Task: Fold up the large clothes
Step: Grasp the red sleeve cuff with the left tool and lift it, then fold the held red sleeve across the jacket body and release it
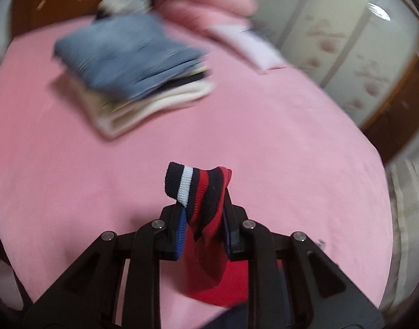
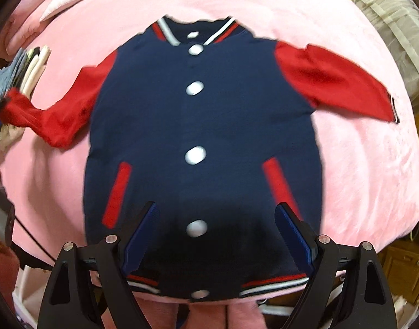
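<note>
A navy varsity jacket point(image 2: 209, 115) with red sleeves and white snaps lies face up on the pink bedsheet point(image 2: 360, 164). Its collar is at the far side and its striped hem nearest me. My right gripper point(image 2: 216, 208) hangs open above the lower front, pointing straight down, with nothing between its blue pads point(image 2: 291, 233). The sleeve on the picture's right point(image 2: 332, 82) lies spread out flat. The other sleeve point(image 2: 53, 118) stretches toward the left edge of the view. My left gripper point(image 1: 201, 211) is shut on that sleeve's striped cuff point(image 1: 198, 186), holding it above the sheet point(image 1: 264, 137).
A stack of folded clothes point(image 1: 132, 68), with blue denim on top, sits on the bed beyond the left gripper; it also shows in the right wrist view as the stack point(image 2: 31, 65). Pink bedding point(image 1: 204, 2) and a pale pillow point(image 1: 245, 46) lie at the head. Wardrobe doors point(image 1: 346, 44) stand past the bed edge.
</note>
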`<state>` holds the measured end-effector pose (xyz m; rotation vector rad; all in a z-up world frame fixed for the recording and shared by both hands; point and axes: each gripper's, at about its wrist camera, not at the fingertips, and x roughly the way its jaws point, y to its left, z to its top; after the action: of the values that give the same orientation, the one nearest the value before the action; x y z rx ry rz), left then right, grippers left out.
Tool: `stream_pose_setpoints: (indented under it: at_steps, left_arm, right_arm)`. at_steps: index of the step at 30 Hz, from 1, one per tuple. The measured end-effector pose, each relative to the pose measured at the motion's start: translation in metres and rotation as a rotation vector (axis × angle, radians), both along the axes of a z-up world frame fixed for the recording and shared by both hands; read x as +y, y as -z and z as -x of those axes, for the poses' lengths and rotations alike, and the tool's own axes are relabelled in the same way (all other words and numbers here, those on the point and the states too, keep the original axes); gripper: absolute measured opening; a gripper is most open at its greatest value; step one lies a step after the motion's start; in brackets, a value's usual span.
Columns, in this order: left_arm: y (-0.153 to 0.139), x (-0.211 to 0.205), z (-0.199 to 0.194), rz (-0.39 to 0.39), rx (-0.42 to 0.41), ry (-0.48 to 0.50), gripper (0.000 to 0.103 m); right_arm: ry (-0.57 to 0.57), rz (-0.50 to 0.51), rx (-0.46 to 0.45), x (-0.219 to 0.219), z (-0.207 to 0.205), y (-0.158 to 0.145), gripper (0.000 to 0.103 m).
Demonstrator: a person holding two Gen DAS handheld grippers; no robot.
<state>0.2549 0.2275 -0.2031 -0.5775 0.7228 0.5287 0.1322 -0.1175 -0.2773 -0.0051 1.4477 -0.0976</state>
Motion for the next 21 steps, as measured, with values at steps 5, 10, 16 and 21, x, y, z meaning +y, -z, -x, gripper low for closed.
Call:
stream_pose_setpoints:
  at_steps: [5,10,16,21]
  left_arm:
    - [-0.03,-0.092,-0.003,-0.043,-0.068,0.223,0.018]
    - [-0.017,-0.19,-0.02,-0.025,0.035,0.476,0.039]
    - [0.002,-0.222,-0.029,0.121,0.081,0.564,0.07]
    - [0.024,-0.187,-0.017,0.136,0.163,0.408,0.077]
  right_arm:
    - [0.012,-0.004,-0.056,-0.058,-0.013,-0.014,0.088]
    - [0.04,-0.019,-0.113,-0.113,-0.029,-0.016,0.088]
    - [0.132,-0.093,-0.13,-0.164,-0.047,-0.003,0.088]
    - [0.105,-0.244,-0.149,-0.161,-0.061,0.004,0.087]
